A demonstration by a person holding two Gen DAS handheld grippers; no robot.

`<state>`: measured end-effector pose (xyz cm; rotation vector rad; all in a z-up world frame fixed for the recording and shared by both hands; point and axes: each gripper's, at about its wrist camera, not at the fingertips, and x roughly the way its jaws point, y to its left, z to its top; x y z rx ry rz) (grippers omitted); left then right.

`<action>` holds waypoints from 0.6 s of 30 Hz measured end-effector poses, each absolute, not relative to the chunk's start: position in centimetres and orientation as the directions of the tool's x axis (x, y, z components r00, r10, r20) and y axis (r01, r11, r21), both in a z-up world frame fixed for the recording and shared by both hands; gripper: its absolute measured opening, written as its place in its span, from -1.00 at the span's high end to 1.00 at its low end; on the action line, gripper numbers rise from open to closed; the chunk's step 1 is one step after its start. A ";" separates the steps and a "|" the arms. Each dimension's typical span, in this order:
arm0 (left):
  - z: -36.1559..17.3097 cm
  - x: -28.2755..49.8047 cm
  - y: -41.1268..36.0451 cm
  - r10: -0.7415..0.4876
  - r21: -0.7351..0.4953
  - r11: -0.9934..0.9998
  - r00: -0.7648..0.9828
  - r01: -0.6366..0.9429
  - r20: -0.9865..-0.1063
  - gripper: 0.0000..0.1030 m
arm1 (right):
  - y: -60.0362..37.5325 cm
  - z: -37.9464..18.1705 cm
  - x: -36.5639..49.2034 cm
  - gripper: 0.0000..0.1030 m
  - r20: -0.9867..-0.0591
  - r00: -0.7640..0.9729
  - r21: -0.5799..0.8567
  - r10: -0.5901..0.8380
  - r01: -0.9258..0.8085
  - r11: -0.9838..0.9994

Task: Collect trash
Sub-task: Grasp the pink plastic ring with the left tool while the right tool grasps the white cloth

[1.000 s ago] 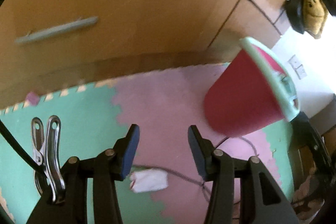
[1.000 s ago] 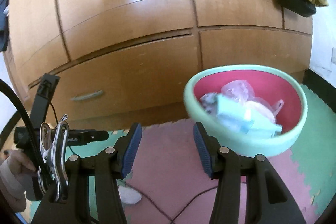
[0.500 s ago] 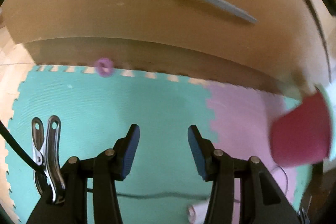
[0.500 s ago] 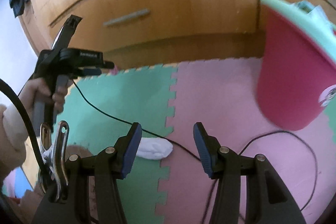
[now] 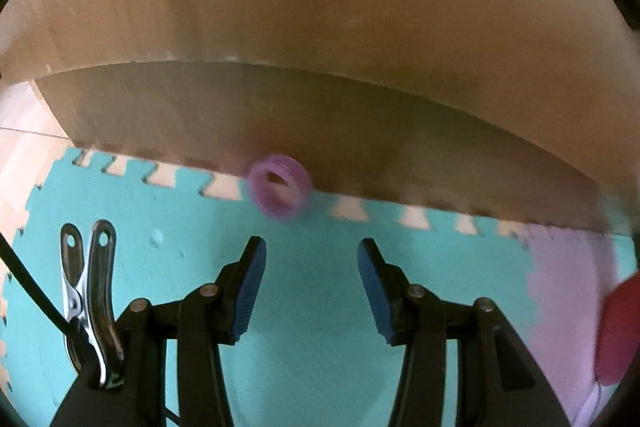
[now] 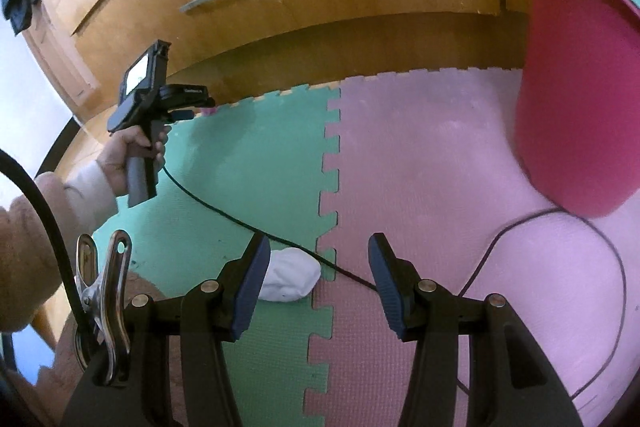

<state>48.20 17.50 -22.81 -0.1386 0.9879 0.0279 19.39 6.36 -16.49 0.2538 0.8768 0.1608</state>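
My left gripper [image 5: 310, 267] stands with its jaws parted and nothing between the ribbed blue pads [image 5: 250, 291], pointing down at the green foam mat [image 5: 312, 331]. Just beyond its tips lies a small purple ring [image 5: 280, 189], blurred, a short hollow cylinder at the mat's far toothed edge, against the shadowed foot of the wooden cabinet [image 5: 320, 27]; its open hole faces me, so its axis runs roughly near to far. My right gripper [image 6: 314, 271] is likewise open and empty, its pads [image 6: 252, 287] clear of everything. Just past its left finger sits a crumpled white wad [image 6: 290, 279], soft and lumpy like tissue, its long axis running left to right, lying on the green tile [image 6: 248, 163] right at the jigsaw seam with the pink tile [image 6: 432, 179]. A thin black cable [image 6: 224, 213] crosses over or just behind the wad; I cannot tell whether they touch. At far right stands the red bin [image 6: 576, 107] with a mint-green rim, smooth plastic, on the pink tile. At left, my hand [image 6: 128, 155] in a pale sleeve grips the left gripper's handle, its tips near the ring.
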 end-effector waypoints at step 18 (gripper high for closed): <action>-25.9 50.5 21.1 -0.074 -0.165 0.982 0.610 -0.094 -0.789 0.11 | 8.5 -18.3 19.6 -0.02 -0.781 0.575 0.286 0.243 -0.016 0.958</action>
